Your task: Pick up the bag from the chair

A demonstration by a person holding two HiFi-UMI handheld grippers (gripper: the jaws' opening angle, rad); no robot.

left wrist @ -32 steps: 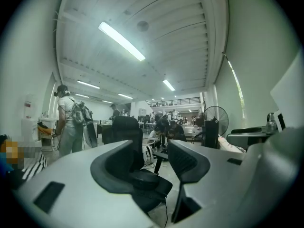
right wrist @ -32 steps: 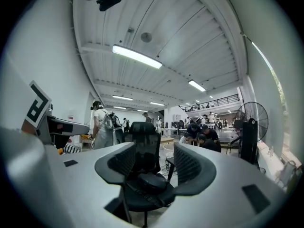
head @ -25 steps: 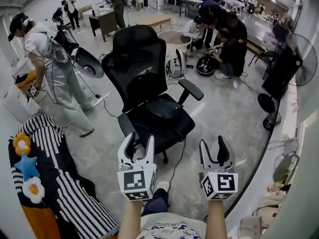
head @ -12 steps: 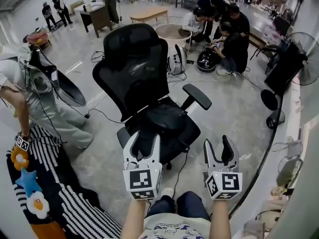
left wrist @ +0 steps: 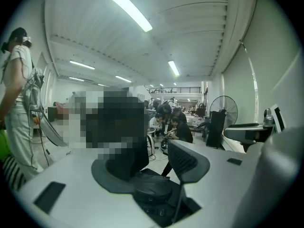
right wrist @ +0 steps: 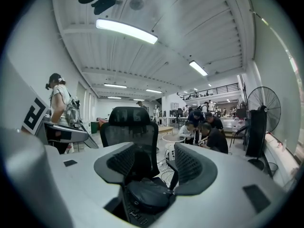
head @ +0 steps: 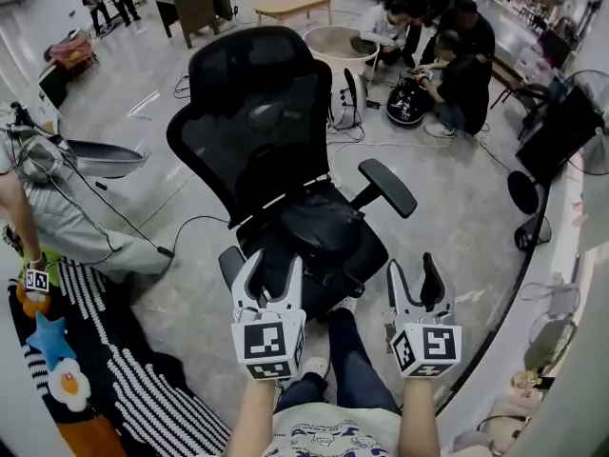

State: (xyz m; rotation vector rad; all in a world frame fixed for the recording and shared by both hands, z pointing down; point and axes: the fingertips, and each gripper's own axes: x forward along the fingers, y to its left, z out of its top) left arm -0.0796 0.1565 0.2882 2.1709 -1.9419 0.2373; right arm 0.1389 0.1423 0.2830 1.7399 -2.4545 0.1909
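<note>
Spread and empty, the left tongs [head: 271, 269] and the right tongs [head: 412, 272] sit side by side low in the head view, aimed at the black mesh office chair [head: 255, 112]. The chair has drawn much nearer over the last second and now fills the middle of the scene. The rounded black bag [head: 319, 222] lies on the seat close to the backrest, beyond both pairs of tips and untouched, so the walk-up looks nearly done and the reach itself not yet begun. The padded right armrest [head: 388, 187] juts out just right of the bag, while the seat's near edge lies open to the tongs. A black-and-white striped mat [head: 124, 369] lies near left, a bystander in grey trousers [head: 52, 222] stands at the left and a black floor fan [head: 559, 146] at the far right, all well apart from the chair. In the left gripper view the wide jaws frame the bag low between them, pinching nothing. The right gripper view shows the same, with the backrest rising behind the bag.
</note>
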